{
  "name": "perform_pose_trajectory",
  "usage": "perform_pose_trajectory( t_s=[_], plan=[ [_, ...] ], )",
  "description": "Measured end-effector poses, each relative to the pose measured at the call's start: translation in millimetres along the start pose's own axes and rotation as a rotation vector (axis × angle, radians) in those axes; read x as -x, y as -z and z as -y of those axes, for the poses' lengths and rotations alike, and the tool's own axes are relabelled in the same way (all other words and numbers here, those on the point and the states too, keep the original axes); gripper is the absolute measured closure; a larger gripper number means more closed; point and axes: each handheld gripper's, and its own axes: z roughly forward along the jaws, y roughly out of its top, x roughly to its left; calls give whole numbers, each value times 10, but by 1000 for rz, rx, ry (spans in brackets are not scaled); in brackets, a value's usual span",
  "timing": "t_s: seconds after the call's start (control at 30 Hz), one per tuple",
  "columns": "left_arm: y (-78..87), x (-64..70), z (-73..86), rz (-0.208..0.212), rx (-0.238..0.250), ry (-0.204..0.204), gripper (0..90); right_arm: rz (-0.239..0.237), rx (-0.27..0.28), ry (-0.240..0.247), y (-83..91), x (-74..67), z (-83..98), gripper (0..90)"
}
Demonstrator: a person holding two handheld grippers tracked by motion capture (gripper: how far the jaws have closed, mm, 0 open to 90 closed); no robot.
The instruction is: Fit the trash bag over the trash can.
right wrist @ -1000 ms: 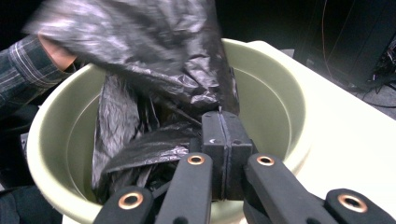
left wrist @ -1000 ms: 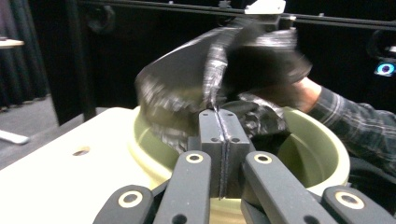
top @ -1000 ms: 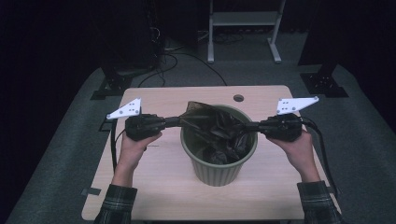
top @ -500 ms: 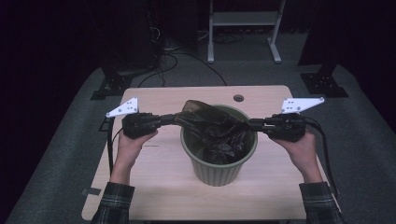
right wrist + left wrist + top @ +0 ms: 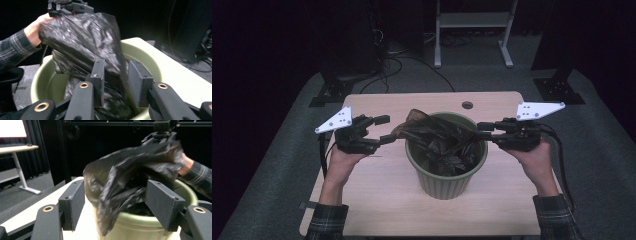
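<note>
Jaws of left gripper (image 5: pixel 388 129) have just opened wide off the black bag (image 5: pixel 439 140); right gripper (image 5: pixel 484 131) has parted slightly, bag between.

Black glossy bag (image 5: pixel 437 135) in an olive-green bin (image 5: pixel 447 175); pale wood-grain table (image 5: pixel 387 195); black grippers, left (image 5: pixel 384 129) and right (image 5: pixel 484 131), with white plates; green-and-grey plaid sleeves (image 5: pixel 326 220); grey floor (image 5: pixel 277 165)
</note>
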Motion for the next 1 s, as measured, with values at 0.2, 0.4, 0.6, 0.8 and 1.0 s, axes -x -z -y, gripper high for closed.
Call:
perform_pose_trajectory(
  t_s=[0.2,0.4,0.6,0.8,1.0],
  plan=[
    [-76,175,-45,64,-20,-24,329,-27,-10,11,-164,-37,-47,658],
    [-292,258,4,114,-54,-26,332,-21,-16,-3,-338,33,-85,679],
    [-464,291,1,145,-79,-35,380,-26,-32,-13,-440,132,-114,825],
    [-528,219,-45,121,-68,-23,431,-37,-34,-16,-411,141,-107,888],
    [-575,141,-128,145,-67,-18,539,-43,-26,-14,-377,141,-114,888]
  ],
)
